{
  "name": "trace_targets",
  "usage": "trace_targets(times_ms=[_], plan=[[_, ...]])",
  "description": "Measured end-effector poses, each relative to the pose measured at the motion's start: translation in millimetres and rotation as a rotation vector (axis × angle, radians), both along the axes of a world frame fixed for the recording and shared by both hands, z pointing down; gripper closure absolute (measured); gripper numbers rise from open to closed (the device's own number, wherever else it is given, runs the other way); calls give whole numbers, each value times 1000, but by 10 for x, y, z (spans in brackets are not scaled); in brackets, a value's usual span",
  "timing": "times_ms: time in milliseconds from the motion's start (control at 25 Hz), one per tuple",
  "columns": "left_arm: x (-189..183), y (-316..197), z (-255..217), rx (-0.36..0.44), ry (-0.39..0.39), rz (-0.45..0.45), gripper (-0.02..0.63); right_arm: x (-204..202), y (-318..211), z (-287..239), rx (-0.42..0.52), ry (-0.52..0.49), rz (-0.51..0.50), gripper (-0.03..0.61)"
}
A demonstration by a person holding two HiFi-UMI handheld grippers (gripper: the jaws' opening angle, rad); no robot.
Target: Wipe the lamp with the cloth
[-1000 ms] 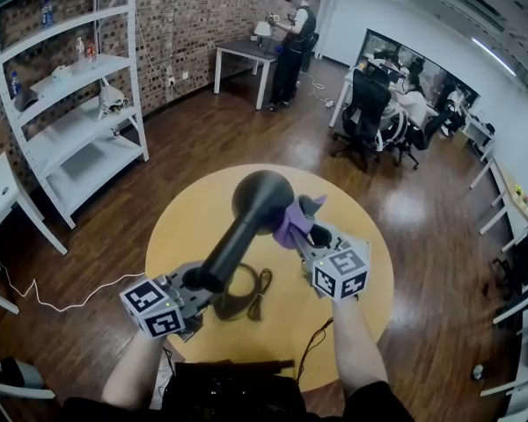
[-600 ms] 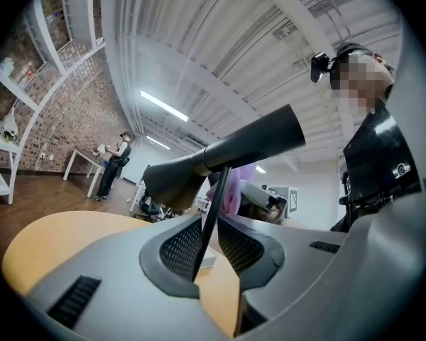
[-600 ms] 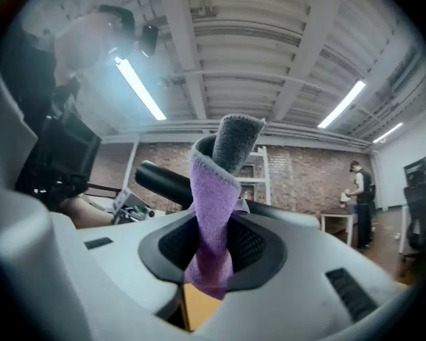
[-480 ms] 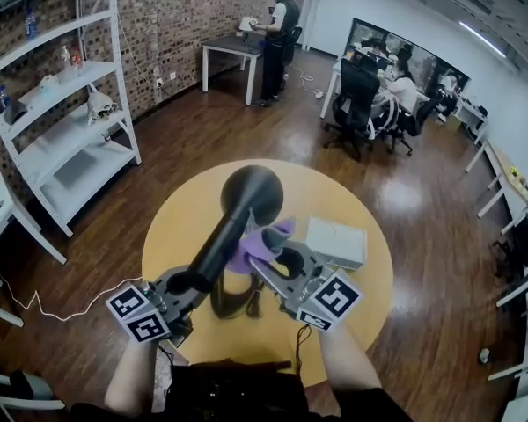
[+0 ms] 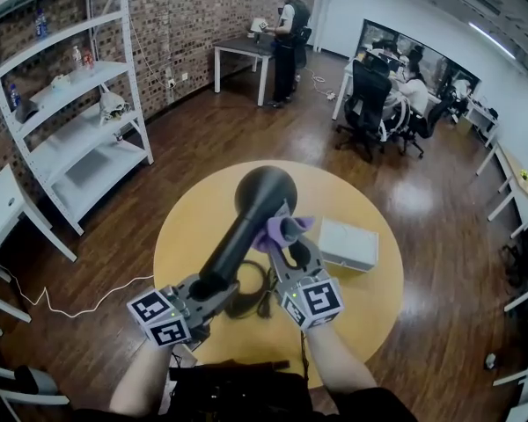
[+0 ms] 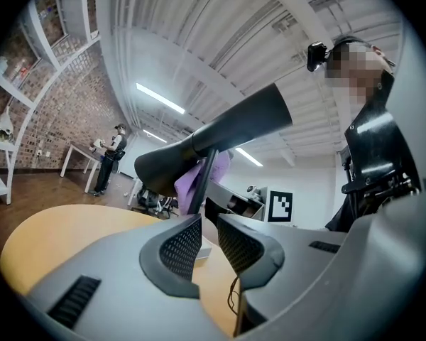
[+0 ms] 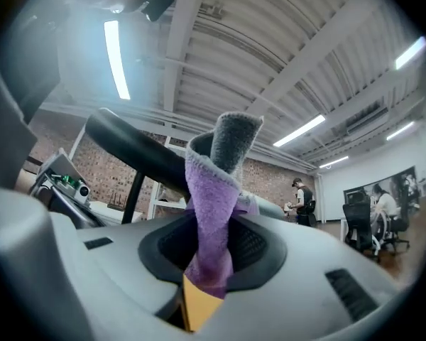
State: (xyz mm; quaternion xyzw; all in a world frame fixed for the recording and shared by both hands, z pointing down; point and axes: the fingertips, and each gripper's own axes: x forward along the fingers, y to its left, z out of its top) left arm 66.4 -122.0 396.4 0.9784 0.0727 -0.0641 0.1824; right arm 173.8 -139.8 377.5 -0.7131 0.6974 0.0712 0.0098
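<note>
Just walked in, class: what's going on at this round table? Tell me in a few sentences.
A person holds a gripper in each hand over the round yellow table. The left gripper is shut on the thin stem of the black lamp, steadying it at a tilt. The right gripper is shut on a purple cloth, held at the lamp's neck just below its head. A white box lies nearby.

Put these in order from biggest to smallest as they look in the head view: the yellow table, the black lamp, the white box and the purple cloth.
1. yellow table
2. black lamp, though it is held up nearer the camera, which makes it look bigger
3. white box
4. purple cloth, which is bunched up, so only part of it shows
</note>
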Motion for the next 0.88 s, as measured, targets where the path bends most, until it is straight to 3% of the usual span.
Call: trace_targets(times_ms=[280,440,520,600,680,760,880], plan=[[-19,-5,95,-11,-14,8,557,401,-57,428,-125,-163,94,483],[-86,-47,110,-28,-8,-6,557,314,5,650,-303,-134,-17,483],[-113,-67,130,-40,-5,-13,557,191,91,853,-496,1,-110,483],[-127,-100,149,-52,-3,-17,557,145,182,1047,-724,246,-125,483],[-133,-130,162,-62,0,-19,557,121,225,1056,-894,512,-97,483],[-129,-142,166,-69,6,-19,557,-2,211,930,-965,662,-111,483],[-116,-142,159,-80,17,-17,557,-350,134,588,-922,716,-183,483]])
